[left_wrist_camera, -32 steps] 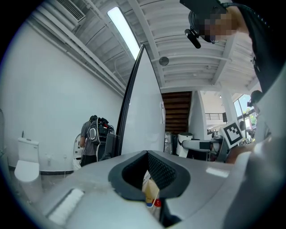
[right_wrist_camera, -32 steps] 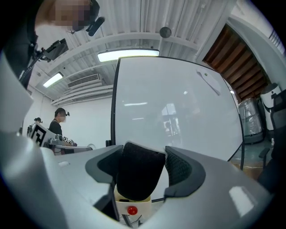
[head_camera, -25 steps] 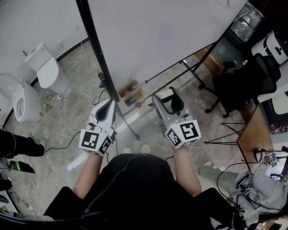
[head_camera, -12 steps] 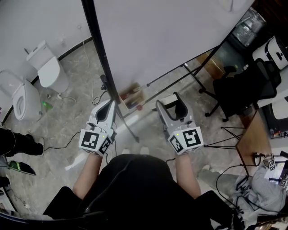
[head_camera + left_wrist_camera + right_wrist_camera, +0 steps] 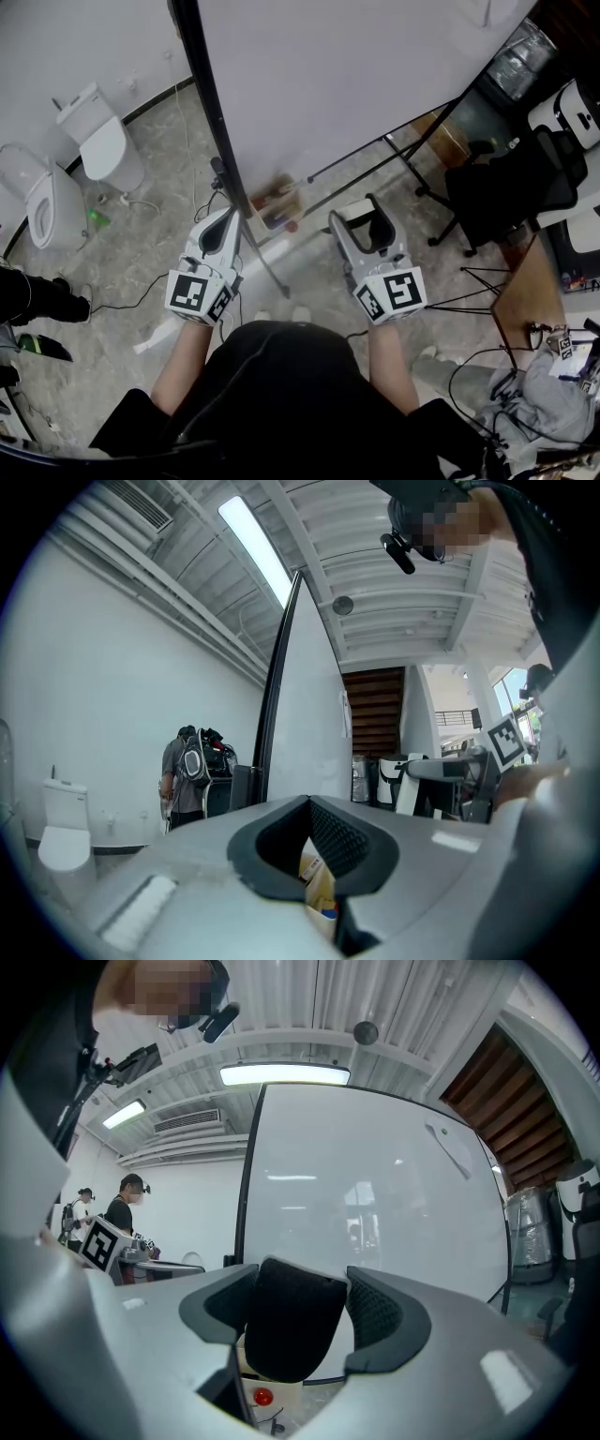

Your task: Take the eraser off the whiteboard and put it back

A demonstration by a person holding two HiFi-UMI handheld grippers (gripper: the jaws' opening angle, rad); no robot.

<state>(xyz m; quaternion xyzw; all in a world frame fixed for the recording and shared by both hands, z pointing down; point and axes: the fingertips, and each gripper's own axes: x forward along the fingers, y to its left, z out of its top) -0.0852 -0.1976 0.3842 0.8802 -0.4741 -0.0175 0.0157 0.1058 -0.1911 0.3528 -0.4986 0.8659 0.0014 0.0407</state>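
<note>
White fills most of what we see: the whiteboard stands on a black-framed stand, its face bare and glossy, catching reflections of a ceiling strip light. Along its lower edge runs a small tray of blurred odds and ends, one of them red. Beneath us lies a mottled grey-beige stone floor with thin cables trailing over it. Two white toilets stand off to the left against a pale wall, and a black office chair sits to the right, beyond the stand's legs. Overhead the ceiling is white and ribbed. A person with a backpack stands far off by the wall.

Our right gripper has its jaws spread wide and pinching the black eraser, which sits upright between the ridged pads. It is held in the air just in front of the board's lower part, near the tray, off the surface. Our left gripper points level at the board's left edge, jaws pressed together with nothing between them.
</note>
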